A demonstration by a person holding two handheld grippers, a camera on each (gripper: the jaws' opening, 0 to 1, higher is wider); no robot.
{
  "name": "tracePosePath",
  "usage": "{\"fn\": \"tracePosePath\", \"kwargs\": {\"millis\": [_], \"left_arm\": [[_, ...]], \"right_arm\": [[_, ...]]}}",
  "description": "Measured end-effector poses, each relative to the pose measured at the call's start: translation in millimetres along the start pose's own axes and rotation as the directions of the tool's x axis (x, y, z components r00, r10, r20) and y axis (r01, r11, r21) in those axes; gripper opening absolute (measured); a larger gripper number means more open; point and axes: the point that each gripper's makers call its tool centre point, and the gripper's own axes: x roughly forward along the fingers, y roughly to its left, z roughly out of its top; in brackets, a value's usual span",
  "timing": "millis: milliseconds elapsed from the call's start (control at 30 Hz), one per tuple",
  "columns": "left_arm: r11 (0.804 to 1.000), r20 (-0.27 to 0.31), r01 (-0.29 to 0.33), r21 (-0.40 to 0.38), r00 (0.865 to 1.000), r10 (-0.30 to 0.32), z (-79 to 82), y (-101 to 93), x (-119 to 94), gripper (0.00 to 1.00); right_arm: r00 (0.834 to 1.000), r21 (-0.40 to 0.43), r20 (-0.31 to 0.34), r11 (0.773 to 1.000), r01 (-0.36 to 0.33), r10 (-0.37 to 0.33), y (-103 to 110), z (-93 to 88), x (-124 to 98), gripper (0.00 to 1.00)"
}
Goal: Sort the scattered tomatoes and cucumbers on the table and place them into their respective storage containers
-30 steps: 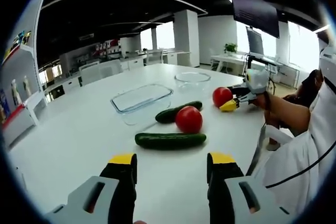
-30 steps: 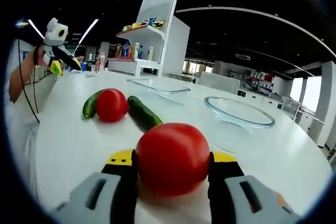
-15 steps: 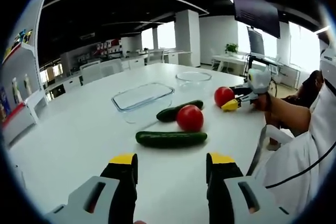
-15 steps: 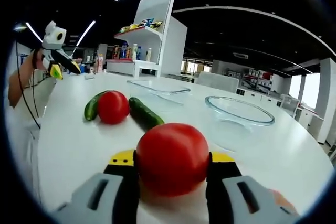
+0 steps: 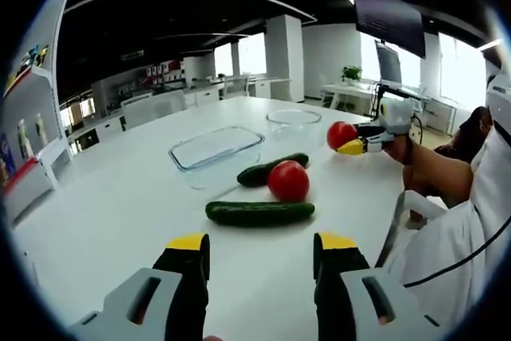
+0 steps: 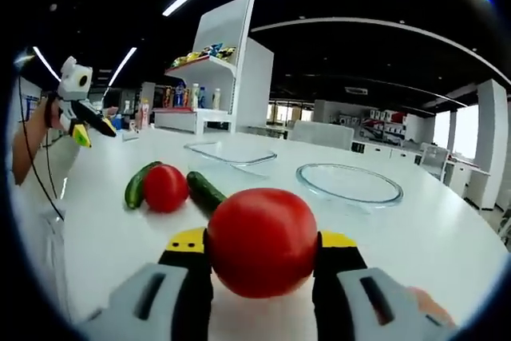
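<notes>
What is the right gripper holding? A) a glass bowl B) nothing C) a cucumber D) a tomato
D: in the right gripper view, the right gripper is shut on a red tomato clamped between its two jaws, raised off the white table.

A red, round tomato [image 6: 261,240] is being held between the jaws of the right gripper [image 6: 261,255], raised above the bench [image 5: 104,197]. A second red tomato [image 5: 287,180] is lying near the middle of the bench, touching a dark green cucumber [image 5: 270,169] that is lying behind it. Another long cucumber [image 5: 259,212] is lying on its side just in front of them. A rectangular glass container [image 5: 215,149] and a round glass bowl [image 5: 293,119] are standing further back, both empty.
</notes>
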Motion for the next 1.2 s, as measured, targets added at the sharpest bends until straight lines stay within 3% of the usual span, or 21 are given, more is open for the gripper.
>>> {"fn": "tracePosePath", "kwargs": {"millis": [200,400,667,933,1200], "left_arm": [[1.000,-0.006,0.010,0.004,1.000,-0.010,-1.8,-2.5,1.8,0.52],[1.000,-0.003,0.010,0.005,1.000,-0.010,-0.5,-2.6,1.7,0.52],[1.000,0.012,0.017,-0.002,1.000,-0.017,1.6,-4.0,2.2,0.51],[1.000,0.006,0.018,-0.001,1.000,-0.018,-0.3,-4.3,2.4,0.51],[1.000,-0.003,0.018,-0.002,1.000,-0.018,-2.9,-5.0,3.3,0.51]], "right_arm": [[0.999,-0.039,0.045,0.999,-0.014,0.016,-9.0,26.0,8.3,0.47],[0.997,-0.053,0.074,0.998,0.021,-0.017,-25.9,48.7,18.7,0.47],[0.992,-0.021,0.095,0.996,0.083,-0.081,-54.8,65.1,33.5,0.47],[0.990,0.005,0.093,0.994,0.108,-0.108,-76.5,69.8,47.6,0.47],[0.989,0.014,0.069,0.991,0.134,-0.134,-109.9,60.3,75.2,0.48]]}}
